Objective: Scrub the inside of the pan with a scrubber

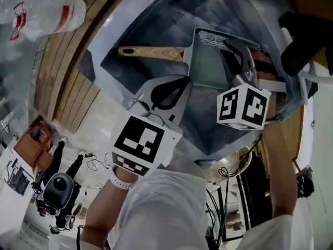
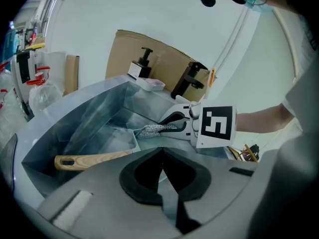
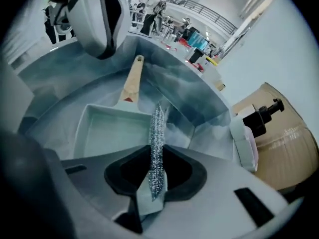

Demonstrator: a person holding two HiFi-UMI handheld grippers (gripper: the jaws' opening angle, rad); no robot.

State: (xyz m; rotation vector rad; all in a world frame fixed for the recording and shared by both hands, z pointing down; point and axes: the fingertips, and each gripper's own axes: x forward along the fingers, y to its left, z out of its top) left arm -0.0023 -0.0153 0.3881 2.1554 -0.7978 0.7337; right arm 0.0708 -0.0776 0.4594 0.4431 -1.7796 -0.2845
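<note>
A steel sink (image 1: 130, 35) is set in a wooden-slatted counter (image 1: 67, 82), in a large, bright hall with pale walls. The square pan (image 1: 208, 72) lies in the sink basin, its wooden handle (image 1: 151, 52) stretching off to the left. The left tool (image 1: 179, 85) hangs over the basin close to where the handle joins the pan, its jaws pressed together on nothing. The right tool (image 1: 229, 48) reaches into the pan with its jaws clamped on a steel-mesh scrubber (image 1: 212, 37), which is at the pan's far wall. Only the right gripper view shows people (image 3: 157, 4) standing far off under ceiling lights. Only the left gripper view shows the scrubber jutting sideways out of the right tool's jaws. Behind the sink stand a cardboard box (image 2: 159, 59), two dark pump bottles (image 2: 144, 63) and a small dish (image 2: 149, 83). A plastic bag (image 1: 47, 12) lies on the counter. In the head view, the tools' own bodies hide part of the sink's near wall.
</note>
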